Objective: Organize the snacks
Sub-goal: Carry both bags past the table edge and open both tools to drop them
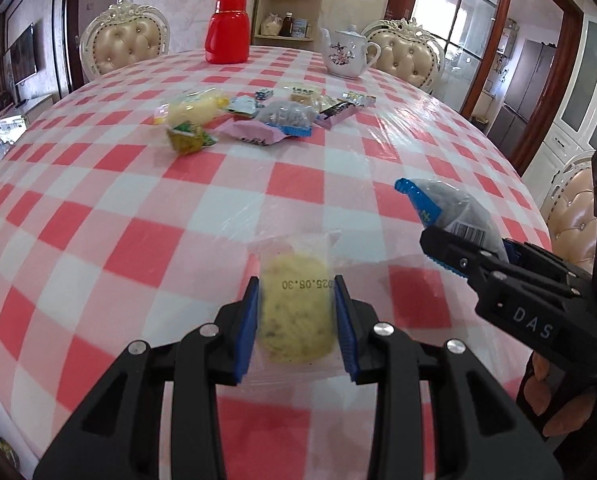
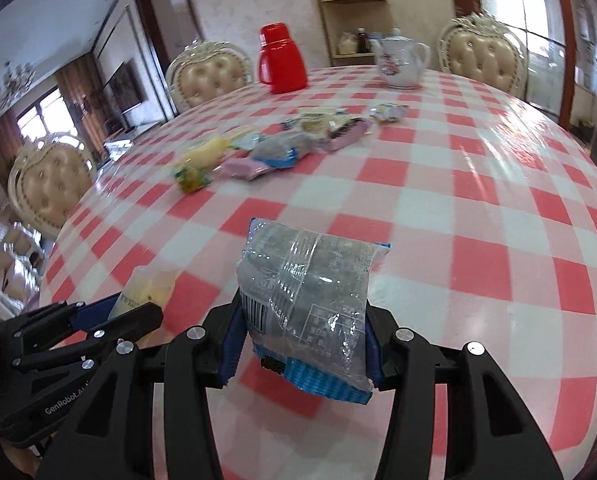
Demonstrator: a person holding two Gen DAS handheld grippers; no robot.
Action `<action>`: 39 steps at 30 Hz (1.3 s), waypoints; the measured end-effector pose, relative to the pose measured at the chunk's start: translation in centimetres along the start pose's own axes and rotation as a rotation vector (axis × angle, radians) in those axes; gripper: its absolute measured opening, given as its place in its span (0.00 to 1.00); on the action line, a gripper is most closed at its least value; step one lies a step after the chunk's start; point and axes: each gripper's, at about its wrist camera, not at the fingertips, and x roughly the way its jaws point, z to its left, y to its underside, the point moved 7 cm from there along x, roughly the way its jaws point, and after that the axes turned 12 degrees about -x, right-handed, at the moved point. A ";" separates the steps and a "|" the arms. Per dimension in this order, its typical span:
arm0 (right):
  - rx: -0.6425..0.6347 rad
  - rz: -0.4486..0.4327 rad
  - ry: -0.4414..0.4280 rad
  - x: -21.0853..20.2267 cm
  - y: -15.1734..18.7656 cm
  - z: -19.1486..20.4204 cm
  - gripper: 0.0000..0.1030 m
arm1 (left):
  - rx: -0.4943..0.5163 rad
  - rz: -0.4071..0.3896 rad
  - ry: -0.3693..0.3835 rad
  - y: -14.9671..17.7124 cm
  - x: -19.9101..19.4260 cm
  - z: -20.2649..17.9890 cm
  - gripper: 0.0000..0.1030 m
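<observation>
Checked tablecloth (image 1: 298,184), left claw (image 1: 294,320) pinching yellow cake (image 1: 294,316), date stamp only there

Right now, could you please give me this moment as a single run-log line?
left gripper: shut on yellow cookie packet | right gripper: shut on grey blue-edged snack packet | snack pile: mid-table

Place: a home dining room.
Tabletop: round tabletop (image 1: 298,184) under a red-and-white checked cloth with a clear plastic cover.
Seating: cream carved chairs with tufted beige backs (image 1: 124,42) set around it.
Tableware: a red plastic thermos jug (image 1: 227,28) and a white floral porcelain teapot (image 1: 344,54) stand at the far edge.
Storage: a wooden corner shelf (image 1: 288,12) holding jars and bottles.
Surroundings: a wall-mounted flat television (image 1: 22,54), a glass-paned door with a dark wood frame (image 1: 462,12), and a chandelier (image 2: 12,82) in the adjoining room.
</observation>
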 end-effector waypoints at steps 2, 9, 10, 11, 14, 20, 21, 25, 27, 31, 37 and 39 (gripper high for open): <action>-0.020 0.002 -0.004 -0.1 0.1 1.1 0.47 | -0.004 -0.001 -0.006 0.4 -0.7 0.9 0.34; -0.126 0.023 -0.065 -0.6 1.1 6.3 0.47 | -0.008 0.002 -0.030 1.9 -3.3 4.3 0.34; -0.148 0.023 -0.075 -0.9 1.1 7.2 0.47 | 0.001 0.003 -0.037 2.2 -3.8 4.8 0.34; -0.165 0.022 -0.084 -1.0 1.2 8.0 0.47 | 0.012 0.010 -0.044 2.6 -4.4 5.6 0.34; -0.214 0.020 -0.125 -1.5 1.3 10.7 0.47 | 0.029 0.012 -0.081 3.3 -5.8 7.7 0.34; -0.327 0.017 -0.212 -2.2 1.6 16.8 0.47 | 0.003 -0.011 -0.131 4.1 -9.5 13.0 0.35; -0.357 0.019 -0.229 -2.3 1.7 18.2 0.47 | -0.011 -0.015 -0.142 4.2 -10.2 14.3 0.35; -0.468 0.026 -0.300 -2.7 2.5 23.4 0.47 | -0.038 -0.036 -0.213 4.0 -12.8 19.1 0.35; -0.549 0.032 -0.342 -3.0 3.4 26.7 0.47 | -0.032 -0.038 -0.248 3.9 -14.2 21.3 0.35; -0.683 0.040 -0.413 -3.5 5.0 32.3 0.47 | -0.013 -0.006 -0.322 4.8 -17.0 26.0 0.35; -0.784 0.032 -0.583 -4.2 7.0 38.9 0.51 | -0.064 0.077 -0.452 7.5 -19.2 33.0 0.46; -0.756 -0.008 -0.604 -4.6 6.4 39.0 0.64 | -0.143 0.037 -0.525 7.0 -19.9 34.9 0.86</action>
